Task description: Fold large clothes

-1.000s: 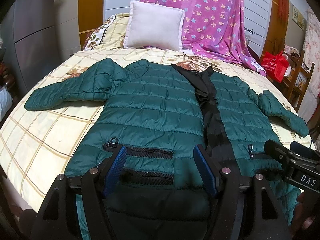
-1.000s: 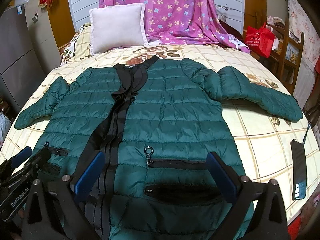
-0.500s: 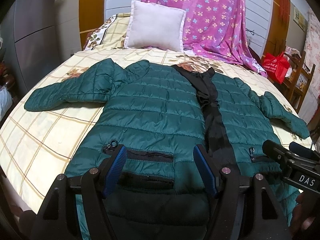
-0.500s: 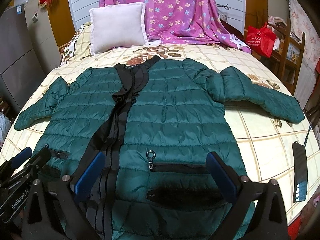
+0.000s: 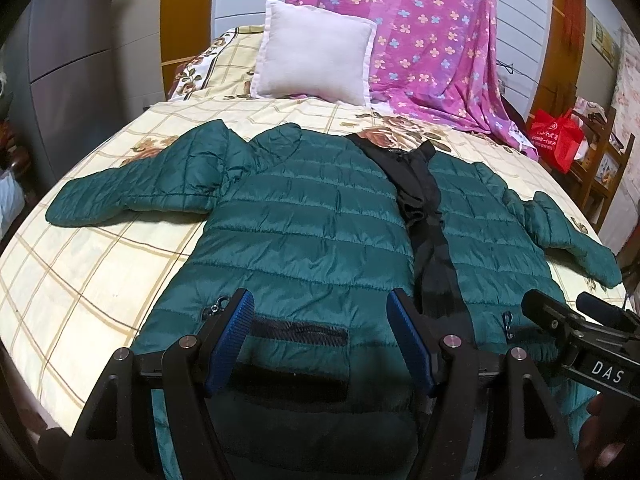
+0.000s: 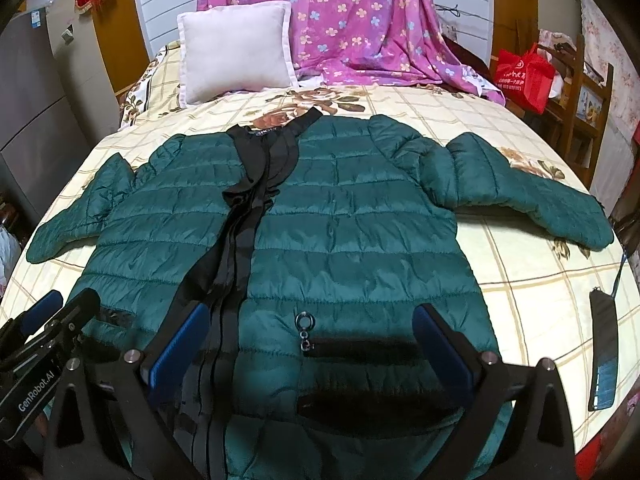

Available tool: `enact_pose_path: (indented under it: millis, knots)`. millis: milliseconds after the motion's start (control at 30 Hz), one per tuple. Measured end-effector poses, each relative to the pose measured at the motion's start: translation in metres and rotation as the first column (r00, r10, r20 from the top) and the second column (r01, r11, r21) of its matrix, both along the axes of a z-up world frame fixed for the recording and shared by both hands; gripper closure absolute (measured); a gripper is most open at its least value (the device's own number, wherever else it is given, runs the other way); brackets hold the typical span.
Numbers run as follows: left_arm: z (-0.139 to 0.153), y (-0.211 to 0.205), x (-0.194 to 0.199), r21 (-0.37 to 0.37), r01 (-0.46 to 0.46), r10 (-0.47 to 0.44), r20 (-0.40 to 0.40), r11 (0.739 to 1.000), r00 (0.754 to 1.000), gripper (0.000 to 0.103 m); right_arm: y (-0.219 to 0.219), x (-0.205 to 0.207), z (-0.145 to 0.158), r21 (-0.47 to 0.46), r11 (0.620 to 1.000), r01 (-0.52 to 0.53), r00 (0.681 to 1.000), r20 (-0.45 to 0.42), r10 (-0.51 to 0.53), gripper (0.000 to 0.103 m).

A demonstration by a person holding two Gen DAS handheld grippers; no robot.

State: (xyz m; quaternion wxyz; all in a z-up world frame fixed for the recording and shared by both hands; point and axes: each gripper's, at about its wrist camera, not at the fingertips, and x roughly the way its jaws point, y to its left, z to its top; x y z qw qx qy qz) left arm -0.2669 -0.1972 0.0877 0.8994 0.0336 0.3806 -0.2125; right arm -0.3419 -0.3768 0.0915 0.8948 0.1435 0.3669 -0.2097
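Since the green jacket (image 5: 312,232) lies flat and face up on the bed (image 5: 88,280) with both sleeves spread out to the sides, no fold looks made yet, so the whole task seems left to do. The left gripper (image 5: 320,336) and right gripper (image 6: 312,344) hover over the hem, jaws wide apart, holding nothing.

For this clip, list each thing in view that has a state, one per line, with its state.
Green quilted puffer jacket: spread flat, front up, unfolded, sleeves out.
Black front placket: closed.
Right pocket zipper with ring pull: closed.
Left gripper: open, over the hem.
Right gripper: open, over the hem.
White square pillow: propped upright.
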Motion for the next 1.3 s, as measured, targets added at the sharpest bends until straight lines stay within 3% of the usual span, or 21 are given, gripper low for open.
enact_pose_path:
  millis: [433,1300]
  knots:
    - [0.009,-0.004,0.015,-0.014,-0.008,0.008,0.005,1.000,1.000,0.055,-0.008,0.020,0.010,0.021,1.000,-0.010,1.000,-0.025,0.010,0.000]
    - [0.020,-0.002,0.029,-0.025,-0.020,0.020,0.014,0.999,1.000,0.055,-0.011,0.034,0.027,-0.013,1.000,-0.006,1.000,0.012,0.006,0.000]
